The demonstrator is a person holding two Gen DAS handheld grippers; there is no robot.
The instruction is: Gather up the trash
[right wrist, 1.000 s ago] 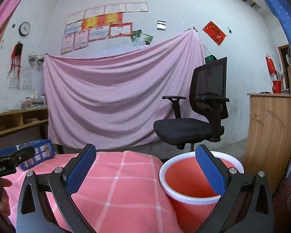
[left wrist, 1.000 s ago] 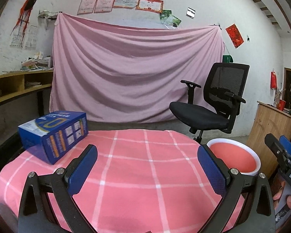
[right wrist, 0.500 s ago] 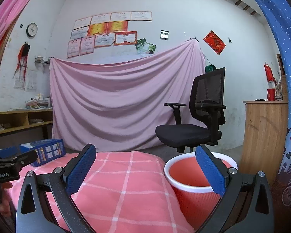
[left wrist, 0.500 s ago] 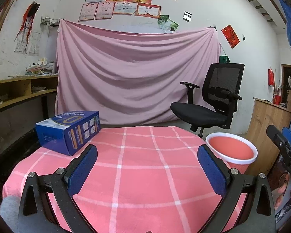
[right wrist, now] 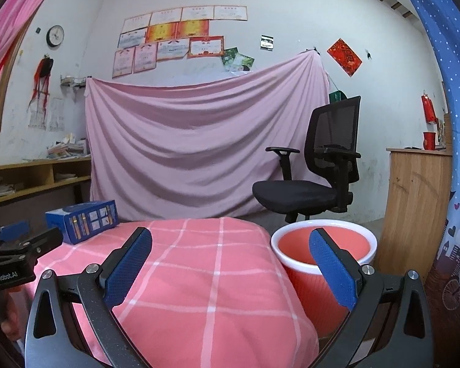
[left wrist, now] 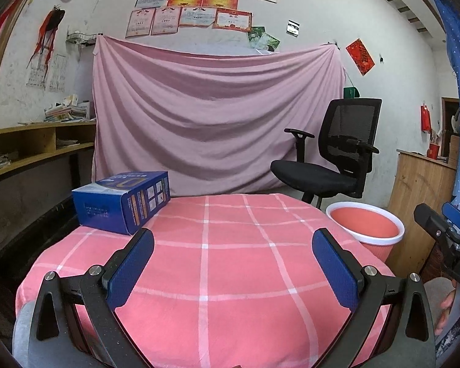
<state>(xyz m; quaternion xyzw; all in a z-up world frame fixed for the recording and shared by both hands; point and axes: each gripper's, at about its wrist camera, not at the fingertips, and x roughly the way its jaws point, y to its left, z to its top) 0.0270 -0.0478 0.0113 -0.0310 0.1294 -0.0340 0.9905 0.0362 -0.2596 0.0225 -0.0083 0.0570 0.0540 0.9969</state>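
Observation:
A blue cardboard box (left wrist: 122, 201) lies on the far left of a table with a pink checked cloth (left wrist: 230, 263); it also shows in the right wrist view (right wrist: 82, 220). A red bin with a white rim (left wrist: 365, 227) stands beside the table's right edge, also in the right wrist view (right wrist: 322, 257). My left gripper (left wrist: 233, 270) is open and empty over the near part of the table. My right gripper (right wrist: 230, 266) is open and empty, near the table's right corner and the bin.
A black office chair (left wrist: 331, 159) stands behind the table before a hanging pink sheet (left wrist: 214, 116). Wooden shelves (left wrist: 30, 147) run along the left wall. A wooden counter (right wrist: 417, 196) stands at the right, next to a blue curtain (right wrist: 457, 122).
Both grippers have drawn back and tilted up, so the table and bin look farther and lower. Both stay open and empty. The box and bin have not moved.

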